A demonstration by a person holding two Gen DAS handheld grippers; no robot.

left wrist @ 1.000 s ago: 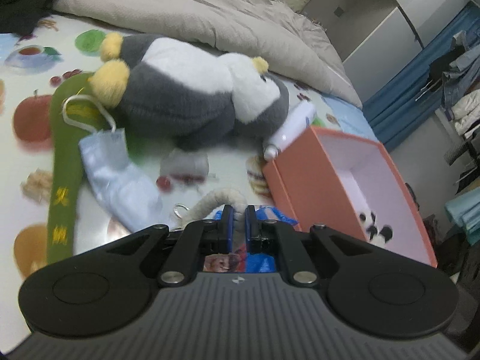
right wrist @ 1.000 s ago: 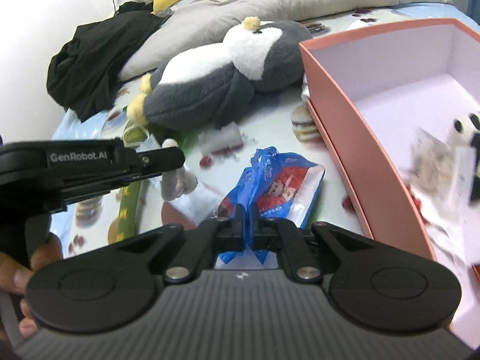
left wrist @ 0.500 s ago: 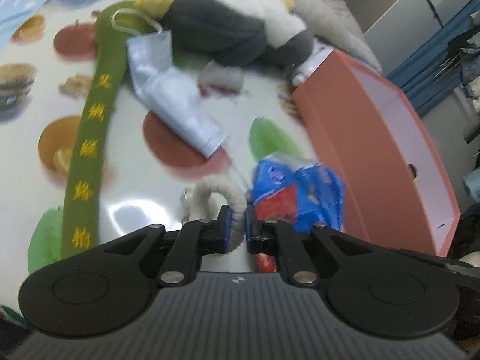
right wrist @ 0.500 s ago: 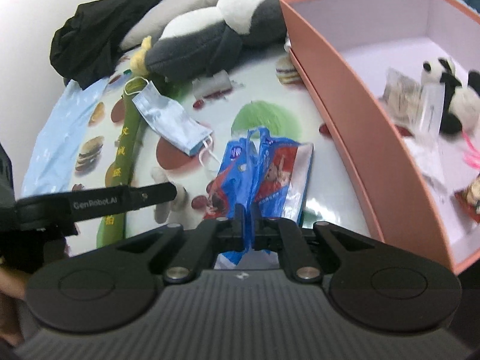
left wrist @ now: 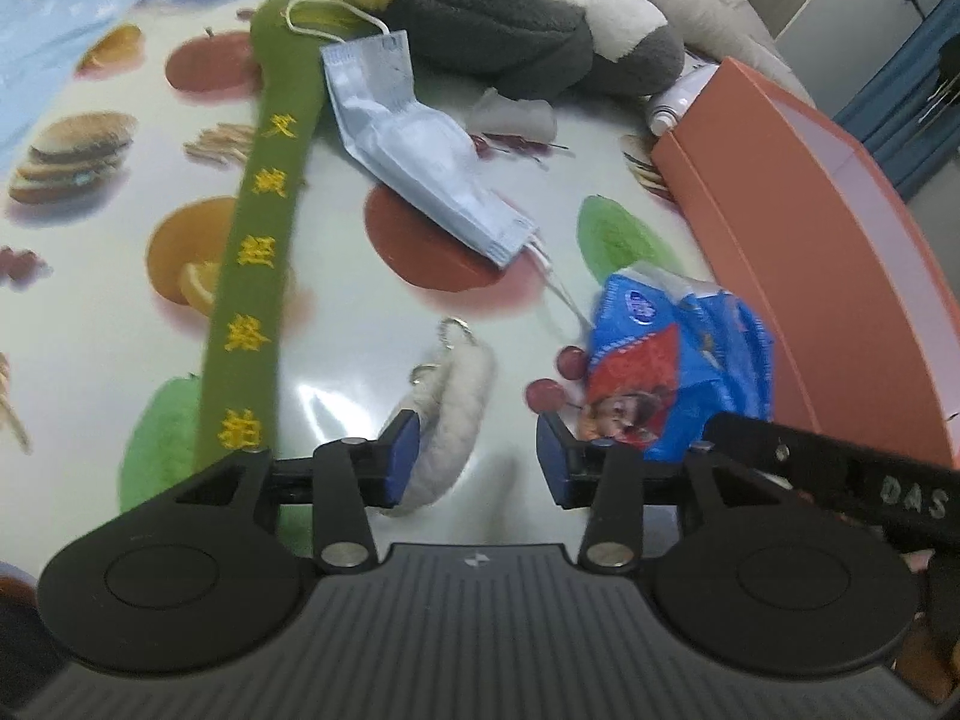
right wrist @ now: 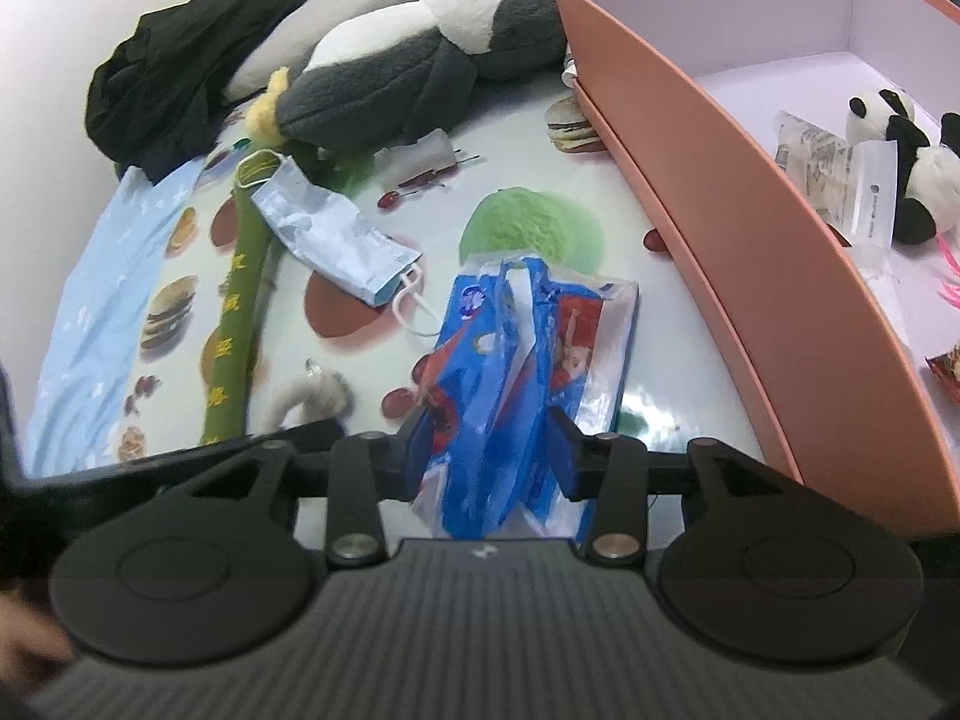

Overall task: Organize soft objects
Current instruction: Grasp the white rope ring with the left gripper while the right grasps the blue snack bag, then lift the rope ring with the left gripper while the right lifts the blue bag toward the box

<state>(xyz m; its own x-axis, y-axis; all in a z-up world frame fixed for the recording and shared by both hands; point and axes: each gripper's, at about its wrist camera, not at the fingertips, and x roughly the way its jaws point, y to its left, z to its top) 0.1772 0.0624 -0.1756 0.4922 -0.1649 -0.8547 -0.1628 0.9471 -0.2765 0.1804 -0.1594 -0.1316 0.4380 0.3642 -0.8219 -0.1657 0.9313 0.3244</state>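
The fluffy cream keychain (left wrist: 447, 414) looks light and squashy, so it should give under the pads; its thick plush loop is the sensible place to pinch, not the small metal ring (left wrist: 453, 330) at its far end, which would likely slip. The blue and red plastic bag (right wrist: 516, 372) is thin, crinkly and slick, best taken at a bunched fold near its middle. The keychain is a short curved roll of pale fleece lying on the fruit-printed tablecloth (left wrist: 120, 276), just right of the green embroidered strap (left wrist: 252, 276). The bag lies flat beside the orange box (right wrist: 708, 192), printed with a cartoon figure. The left gripper (left wrist: 477, 456) has just been opening and stands partly spread, the keychain's near end between its jaws against the left pad, with no squeeze visible. The right gripper (right wrist: 489, 450) has likewise just been opening, jaws either side of the bag's near end, not pinching it. A face mask (left wrist: 414, 150) and a penguin plush (left wrist: 510, 18) lie further back
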